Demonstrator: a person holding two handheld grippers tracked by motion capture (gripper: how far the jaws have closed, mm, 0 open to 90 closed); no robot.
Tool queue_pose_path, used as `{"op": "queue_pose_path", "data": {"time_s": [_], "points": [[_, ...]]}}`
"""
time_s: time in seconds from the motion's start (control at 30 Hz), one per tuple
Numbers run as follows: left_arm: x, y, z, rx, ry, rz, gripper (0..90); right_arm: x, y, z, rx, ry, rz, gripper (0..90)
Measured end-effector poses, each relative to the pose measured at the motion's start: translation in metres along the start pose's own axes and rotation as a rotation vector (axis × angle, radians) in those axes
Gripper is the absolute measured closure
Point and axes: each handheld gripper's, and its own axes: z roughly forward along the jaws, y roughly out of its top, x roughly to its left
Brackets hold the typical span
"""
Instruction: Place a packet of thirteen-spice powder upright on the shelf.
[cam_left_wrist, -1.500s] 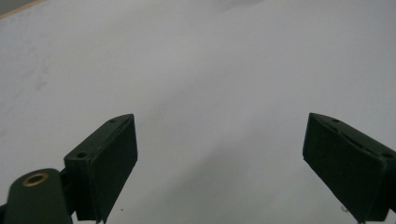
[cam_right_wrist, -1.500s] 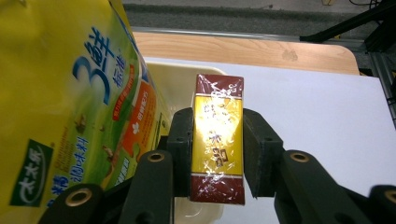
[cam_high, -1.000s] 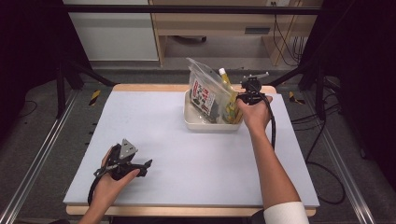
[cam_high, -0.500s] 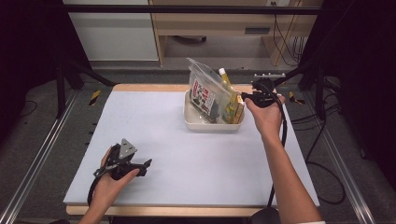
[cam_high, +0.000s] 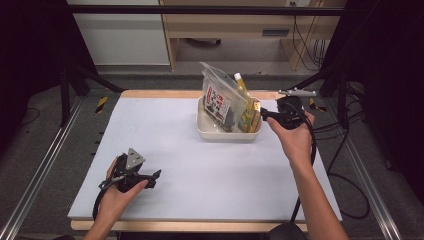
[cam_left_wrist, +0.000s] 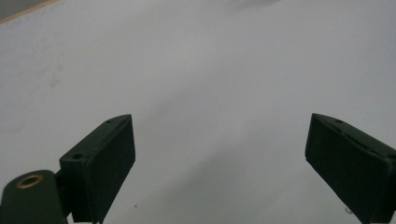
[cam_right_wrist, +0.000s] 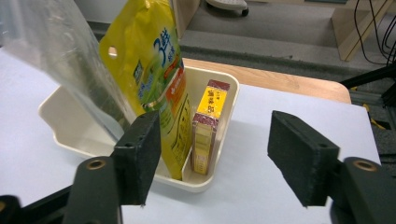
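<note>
High view: my right hand-held gripper (cam_high: 264, 115) just beside tray (cam_high: 205, 131) right rim, near table (cam_high: 165, 125) far edge; wide bare table between it and my left hand-held gripper (cam_high: 152, 176), near front-left edge.

Left gripper view: jaws wide, nothing between.

Right gripper view: jaws just been opening, nothing between; yellow box (cam_right_wrist: 208, 128) upright against tray's near wall, beside yellow bag (cam_right_wrist: 149, 65).
</note>
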Motion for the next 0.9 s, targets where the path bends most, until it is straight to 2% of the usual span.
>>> {"op": "queue_pose_path", "data": {"time_s": [0.1, 0.33, 0.63, 0.9], "points": [[0.0, 0.0, 0.0, -0.002, -0.001, -0.001, 7.9, 0.004, -0.006, -0.007, -0.021, 0.005, -0.019, 26.9], [0.001, 0.0, 0.0, -0.003, -0.003, -0.001, 7.3, 0.009, -0.018, -0.017, -0.045, 0.005, -0.056, 17.2], [0.001, -0.001, 0.0, -0.002, 0.0, 0.0, 6.7, 0.007, -0.033, -0.028, -0.074, 0.012, -0.067, 12.1], [0.003, -0.001, -0.001, -0.006, 0.0, -0.003, 6.0, 0.006, -0.055, -0.038, -0.08, 0.019, -0.101, 7.8]]}}
